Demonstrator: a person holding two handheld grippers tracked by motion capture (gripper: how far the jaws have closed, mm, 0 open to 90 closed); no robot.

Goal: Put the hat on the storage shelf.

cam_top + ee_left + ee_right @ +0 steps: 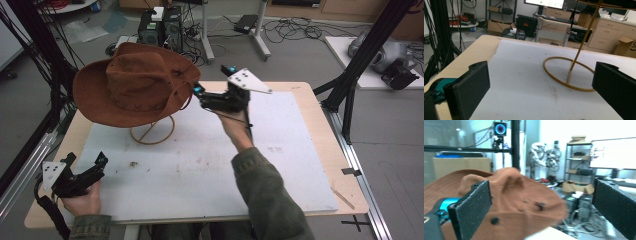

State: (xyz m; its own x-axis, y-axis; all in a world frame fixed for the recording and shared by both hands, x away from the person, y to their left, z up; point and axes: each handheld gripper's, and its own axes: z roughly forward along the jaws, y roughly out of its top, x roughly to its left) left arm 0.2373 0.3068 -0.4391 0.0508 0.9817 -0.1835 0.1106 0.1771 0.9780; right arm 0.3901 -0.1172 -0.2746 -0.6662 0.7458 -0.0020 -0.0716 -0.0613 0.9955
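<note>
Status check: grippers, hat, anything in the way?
Right gripper open beside hat brim. Left gripper open, low near table edge. Hat on stand. Nothing in the way.

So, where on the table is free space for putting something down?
The white mat is bare from the wire stand across to its right edge, and also in front, between the left gripper and the person's sleeve. It is crowded at the back left, under the brown hat and by the right gripper.

Grey floor (300, 55) strewn with cables (292, 27), wooden drawers (604, 32), shelving (576, 160)
</note>
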